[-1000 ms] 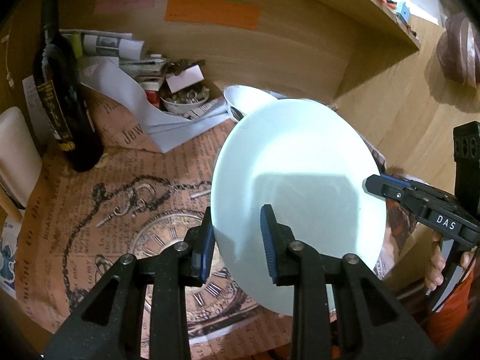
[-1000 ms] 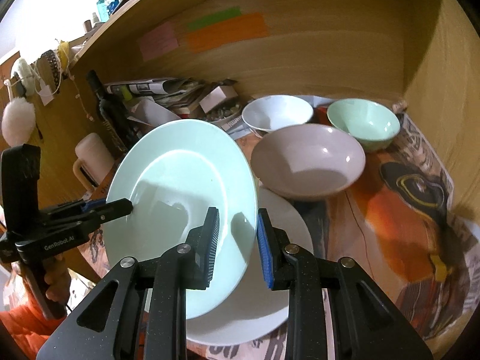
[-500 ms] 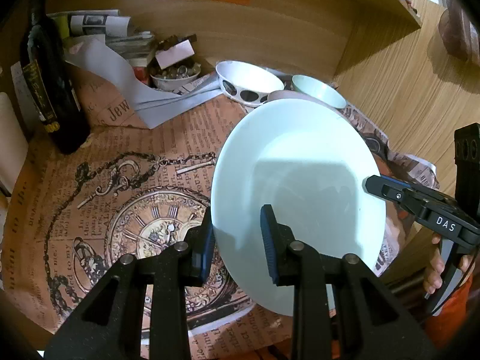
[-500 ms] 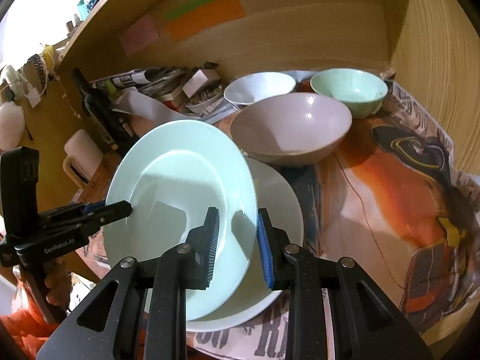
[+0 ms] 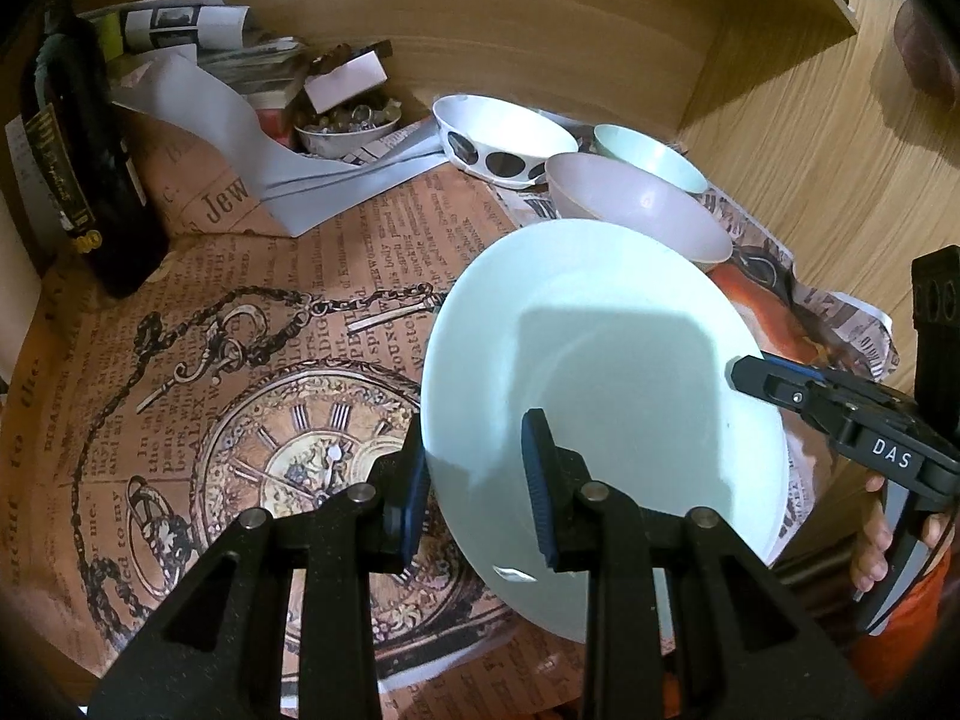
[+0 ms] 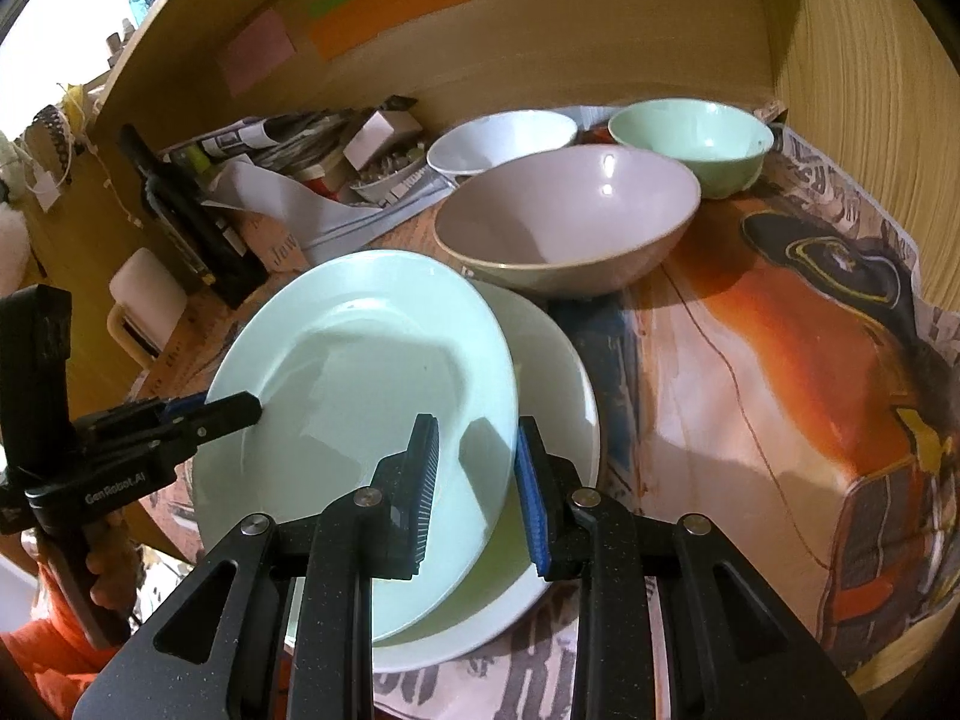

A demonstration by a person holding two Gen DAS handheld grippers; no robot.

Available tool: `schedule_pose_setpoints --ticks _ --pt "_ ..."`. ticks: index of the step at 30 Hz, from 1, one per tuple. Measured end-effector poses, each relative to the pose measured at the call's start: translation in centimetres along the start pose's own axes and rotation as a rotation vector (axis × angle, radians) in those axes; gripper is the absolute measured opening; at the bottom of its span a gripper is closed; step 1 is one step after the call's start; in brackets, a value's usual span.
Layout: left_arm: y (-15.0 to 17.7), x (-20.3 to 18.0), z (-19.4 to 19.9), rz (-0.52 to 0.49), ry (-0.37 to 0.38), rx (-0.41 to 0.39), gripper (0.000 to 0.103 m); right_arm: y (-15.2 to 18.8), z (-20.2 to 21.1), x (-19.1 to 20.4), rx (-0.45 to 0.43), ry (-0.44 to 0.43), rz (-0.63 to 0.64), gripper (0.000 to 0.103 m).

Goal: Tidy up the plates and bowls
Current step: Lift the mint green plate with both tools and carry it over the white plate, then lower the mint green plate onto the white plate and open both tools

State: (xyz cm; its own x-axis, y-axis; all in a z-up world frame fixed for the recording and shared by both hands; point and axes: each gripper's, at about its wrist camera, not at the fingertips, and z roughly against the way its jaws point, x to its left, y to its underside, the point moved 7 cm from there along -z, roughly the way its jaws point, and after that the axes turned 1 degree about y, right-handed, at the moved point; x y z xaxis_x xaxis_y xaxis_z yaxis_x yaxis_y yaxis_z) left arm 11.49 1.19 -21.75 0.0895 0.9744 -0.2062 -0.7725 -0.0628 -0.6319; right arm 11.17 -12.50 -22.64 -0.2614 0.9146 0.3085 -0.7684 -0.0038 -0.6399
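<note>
1. Your pale green plate (image 6: 360, 372) hides most of the white plate (image 6: 558, 372) beneath.
2. Dark bottle (image 5: 78, 162): top cut by the frame, label too small to read.
3. Spotted bowl (image 5: 504, 138) partly hidden behind the pink bowl (image 5: 636, 210).

Both views sit close above the plate (image 5: 600, 396), each looking along its own tool and down at the bench (image 5: 240, 360). The left view faces it from the plate's left rim, toward the back wall; the right view (image 6: 360, 396) from its right rim. They share the plate, the bowls (image 5: 636, 210) (image 6: 564, 222) behind it, and each other's tool.
</note>
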Motion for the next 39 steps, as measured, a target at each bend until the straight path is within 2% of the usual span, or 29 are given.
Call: schedule_pose_setpoints --ticks 19,26,29,33,35,39 --pt "-0.6 -0.3 -2.5 -0.057 -0.029 0.019 0.034 0.1 0.3 -0.9 0.017 0.021 -0.009 0.026" --pt "-0.6 -0.3 -2.5 -0.076 -0.028 0.015 0.034 0.2 0.5 -0.6 0.008 0.074 0.037 0.026" --pt "-0.6 -0.5 -2.5 -0.103 -0.045 0.003 0.034 0.0 0.8 -0.6 -0.016 0.128 0.070 0.026" --pt "-0.6 -0.7 -2.6 -0.123 -0.059 -0.004 0.034 -0.8 1.8 0.0 -0.061 0.126 0.099 0.026" --pt "-0.7 -0.5 -2.6 -0.118 -0.048 0.002 0.034 -1.1 2.2 -0.1 -0.079 0.152 0.116 0.027" --pt "-1.2 -0.2 -1.6 -0.097 -0.009 -0.009 0.036 -1.4 2.6 -0.5 -0.095 0.149 0.094 0.034"
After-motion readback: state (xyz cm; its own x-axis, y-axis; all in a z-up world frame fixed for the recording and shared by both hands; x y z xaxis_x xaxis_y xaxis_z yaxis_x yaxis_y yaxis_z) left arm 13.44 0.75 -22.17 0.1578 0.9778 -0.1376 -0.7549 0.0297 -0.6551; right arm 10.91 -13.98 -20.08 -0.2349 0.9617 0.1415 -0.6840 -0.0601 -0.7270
